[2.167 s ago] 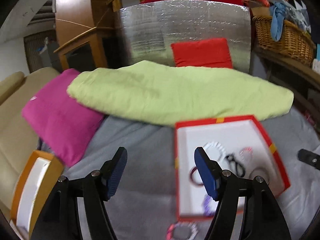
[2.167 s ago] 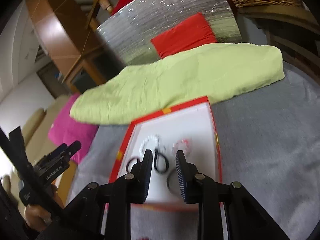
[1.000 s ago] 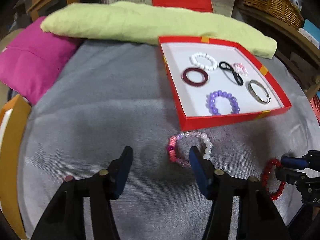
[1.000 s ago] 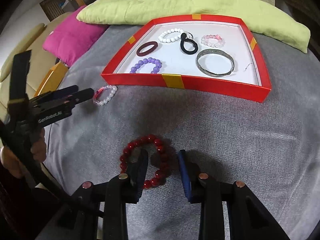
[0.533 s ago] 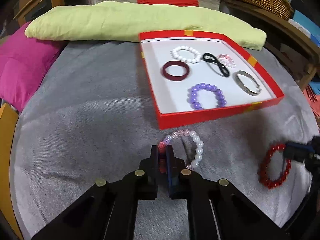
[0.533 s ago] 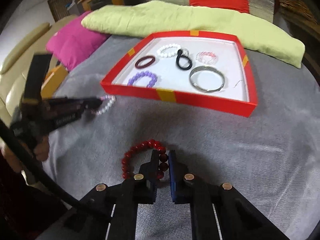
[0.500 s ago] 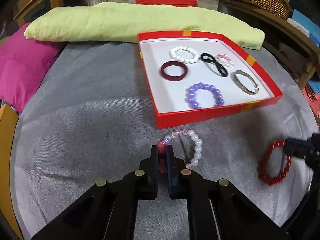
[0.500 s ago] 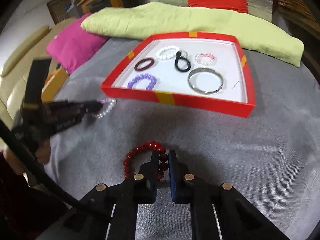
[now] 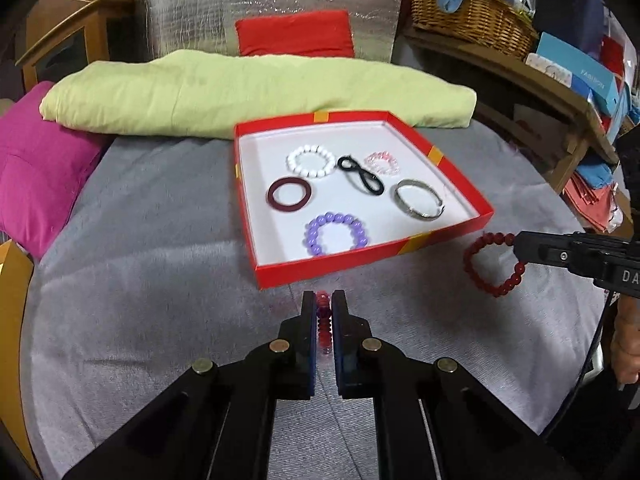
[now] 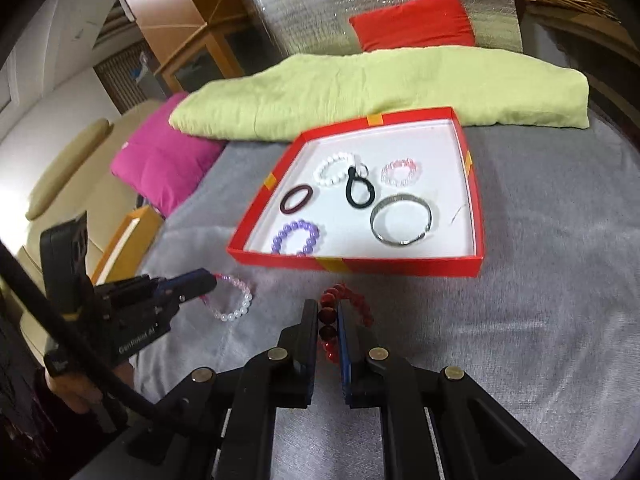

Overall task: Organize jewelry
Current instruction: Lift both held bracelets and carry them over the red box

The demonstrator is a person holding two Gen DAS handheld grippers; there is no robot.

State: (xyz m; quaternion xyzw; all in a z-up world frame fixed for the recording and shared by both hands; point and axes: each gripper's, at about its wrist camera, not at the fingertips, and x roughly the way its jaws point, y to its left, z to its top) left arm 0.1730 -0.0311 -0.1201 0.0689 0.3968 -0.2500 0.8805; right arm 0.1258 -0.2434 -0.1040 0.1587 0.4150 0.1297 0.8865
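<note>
Left gripper [image 9: 323,305] is clamped on the pink-and-white bead bracelet [image 10: 234,298]: in its own view only a short run of pink/red faceted beads shows, pinched edge-on between the blue pads, while the right wrist view shows the full loop hanging off the tip, pink translucent beads on the near arc and pearly white ones on the far arc, over the grey blanket [image 9: 140,280]. Right gripper [image 10: 329,314] is clamped on the red bead bracelet [image 9: 494,264]: glossy round dark-red beads, uniform in size, loop open and roughly circular, gripped at one side with the rest of it projecting past the fingertips. Red tray [image 9: 360,258] sits just ahead of both grippers, slightly right of the left one and slightly left-to-centre of the right one; red outer walls with yellow tape patches, white floor. Inside, near to far from the left gripper: purple bead bracelet [image 9: 336,233], dark maroon bangle [image 9: 289,194] ahead-left, silver bangle [image 9: 418,199] ahead-right, then white bead bracelet [image 9: 311,161], black hair tie [image 9: 360,175] twisted into a figure-eight, and small pale-pink bead bracelet [image 9: 382,163] at the far side. All lie flat and apart, except in the right wrist view, where the hair tie's end overlaps the white bracelet. Beyond the tray, a lime-green cushion [image 9: 240,96]; far left, a magenta cushion [image 9: 36,176].
</note>
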